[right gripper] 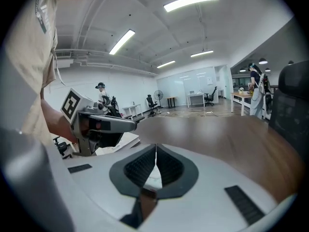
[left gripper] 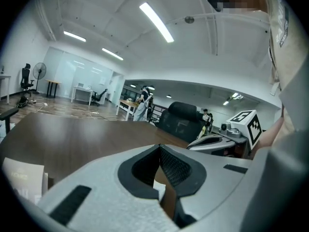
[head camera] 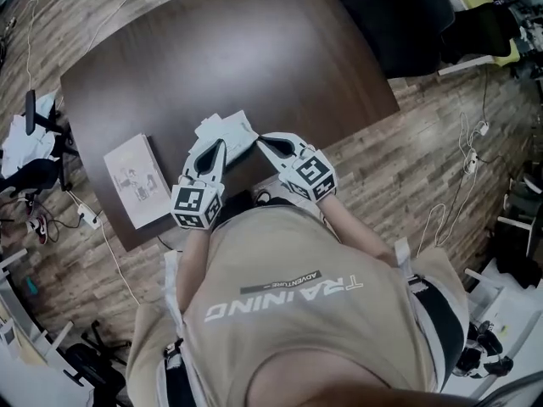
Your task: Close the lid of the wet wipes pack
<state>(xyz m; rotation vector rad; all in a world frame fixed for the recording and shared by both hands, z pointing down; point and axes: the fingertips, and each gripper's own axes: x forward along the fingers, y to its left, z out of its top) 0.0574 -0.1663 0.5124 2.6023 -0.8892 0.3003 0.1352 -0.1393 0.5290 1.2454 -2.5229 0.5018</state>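
The white wet wipes pack (head camera: 229, 131) lies on the dark brown table (head camera: 254, 49) near its front edge. Both grippers point at it from the near side. The tips of my left gripper (head camera: 212, 145) are over the pack's left part, and its jaws meet at the tip with nothing between them. My right gripper (head camera: 262, 140) sits just right of the pack, also shut and empty. A sliver of white pack shows under the closed jaws in the left gripper view (left gripper: 158, 186) and in the right gripper view (right gripper: 153, 177). From here I cannot tell how the lid stands.
A pale booklet (head camera: 136, 181) lies on the table's left front corner. A black office chair (head camera: 399, 15) stands beyond the table's right side. Cables (head camera: 102, 236) trail over the wooden floor at left and right. My torso is close against the table's front edge.
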